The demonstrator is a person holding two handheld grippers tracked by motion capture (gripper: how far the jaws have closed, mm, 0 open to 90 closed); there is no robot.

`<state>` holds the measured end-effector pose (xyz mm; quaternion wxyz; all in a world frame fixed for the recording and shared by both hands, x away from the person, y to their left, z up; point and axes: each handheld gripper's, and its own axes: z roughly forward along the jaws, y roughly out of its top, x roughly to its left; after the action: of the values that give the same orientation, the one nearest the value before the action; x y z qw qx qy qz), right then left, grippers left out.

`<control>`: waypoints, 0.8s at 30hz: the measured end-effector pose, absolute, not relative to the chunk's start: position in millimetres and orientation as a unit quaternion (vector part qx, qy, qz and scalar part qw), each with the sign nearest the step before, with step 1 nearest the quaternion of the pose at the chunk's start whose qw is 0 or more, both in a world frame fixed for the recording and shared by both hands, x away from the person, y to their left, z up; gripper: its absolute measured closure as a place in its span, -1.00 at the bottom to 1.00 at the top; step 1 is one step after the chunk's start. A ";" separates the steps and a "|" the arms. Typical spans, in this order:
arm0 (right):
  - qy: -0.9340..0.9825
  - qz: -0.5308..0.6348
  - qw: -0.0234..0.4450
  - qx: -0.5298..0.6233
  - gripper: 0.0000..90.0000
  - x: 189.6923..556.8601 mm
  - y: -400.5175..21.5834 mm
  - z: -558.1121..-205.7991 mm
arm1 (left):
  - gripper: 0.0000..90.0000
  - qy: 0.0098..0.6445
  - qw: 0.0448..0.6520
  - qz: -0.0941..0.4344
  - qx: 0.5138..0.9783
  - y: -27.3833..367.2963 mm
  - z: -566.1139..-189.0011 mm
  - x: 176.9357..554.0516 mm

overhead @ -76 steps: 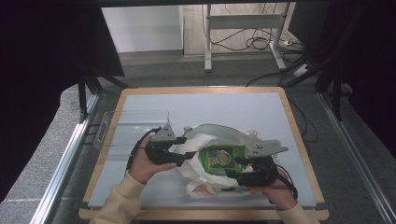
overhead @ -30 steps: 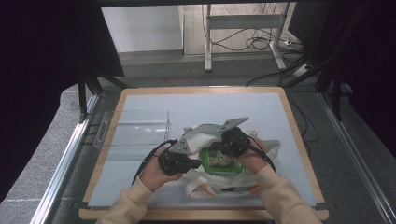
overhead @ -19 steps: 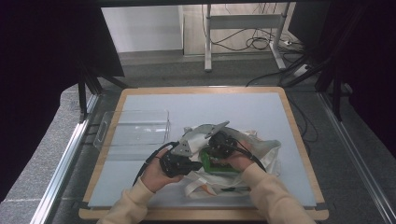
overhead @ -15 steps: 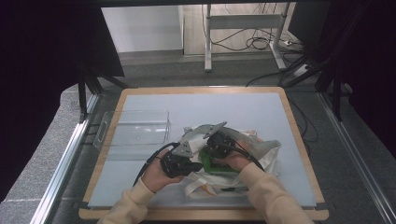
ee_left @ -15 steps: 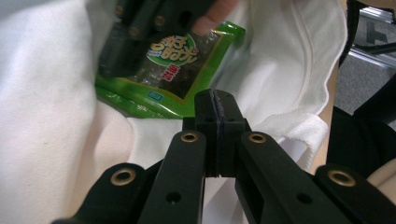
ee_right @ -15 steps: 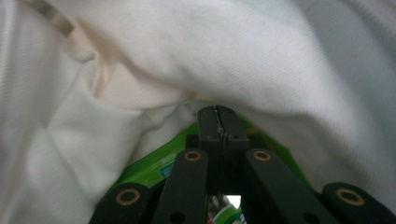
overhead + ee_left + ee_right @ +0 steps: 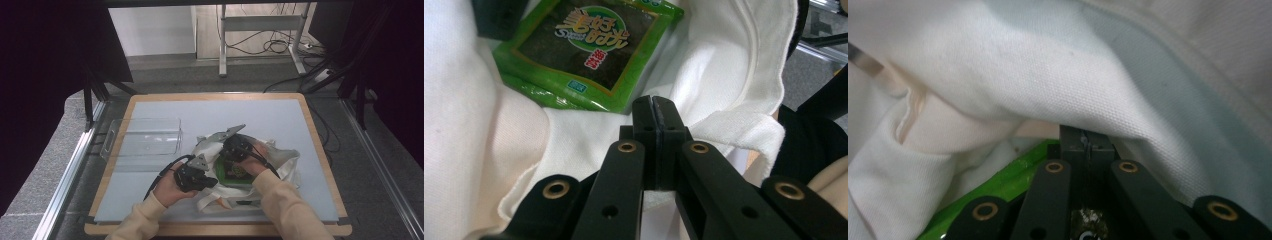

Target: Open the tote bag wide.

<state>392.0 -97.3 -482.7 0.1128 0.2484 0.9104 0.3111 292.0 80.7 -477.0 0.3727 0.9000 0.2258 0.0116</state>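
A white cloth bag (image 7: 286,161) lies on the blue-grey table top (image 7: 200,110) with a green seaweed packet (image 7: 235,173) in its mouth. My left gripper (image 7: 214,182) is at the bag's near-left rim. In the left gripper view its jaws (image 7: 654,107) are pressed together where the bag's hem (image 7: 734,131) runs out from them, with the packet (image 7: 589,50) just beyond. My right gripper (image 7: 234,159) points down at the packet's far edge. In the right gripper view it is shut (image 7: 1083,142), its tip tucked under a fold of the bag (image 7: 1048,65), with the packet's edge (image 7: 998,191) below.
A clear plastic tray (image 7: 145,140) stands at the table's left, behind the left hand. Wooden edging (image 7: 320,150) frames the table. Metal rails run along both sides, and cables lie on the floor behind.
The right gripper has come in from the bag's right side, leftward and down, to the packet's far edge. The left gripper has stayed at the bag's rim.
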 end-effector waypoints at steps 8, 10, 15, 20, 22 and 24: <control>0.907 0.315 0.099 0.260 0.98 402.4 -96.5 -478.3 | 1.00 0.226 0.362 -0.002 0.904 78.0 -482.2 290.6; 0.904 0.322 0.083 0.268 0.97 406.4 -98.2 -479.1 | 1.00 0.224 0.361 -0.003 0.905 78.2 -482.6 291.2; 0.903 0.320 0.073 0.277 0.98 414.4 -99.9 -483.4 | 1.00 0.224 0.362 -0.008 0.905 79.1 -484.4 293.0; 0.903 0.316 0.064 0.283 0.98 419.8 -99.3 -486.8 | 1.00 0.225 0.362 -0.009 0.904 79.4 -485.3 293.6; 0.903 0.317 0.061 0.282 0.98 420.8 -100.0 -487.5 | 1.00 0.225 0.362 -0.009 0.904 79.5 -485.3 293.6; 0.903 0.319 0.059 0.283 0.98 420.9 -100.9 -487.1 | 1.00 0.227 0.364 -0.009 0.903 79.6 -485.5 293.7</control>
<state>420.9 -100.9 -487.1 0.0593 0.2830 0.9027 0.3186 293.7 79.6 -485.5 0.3640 0.9033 0.2270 -0.0091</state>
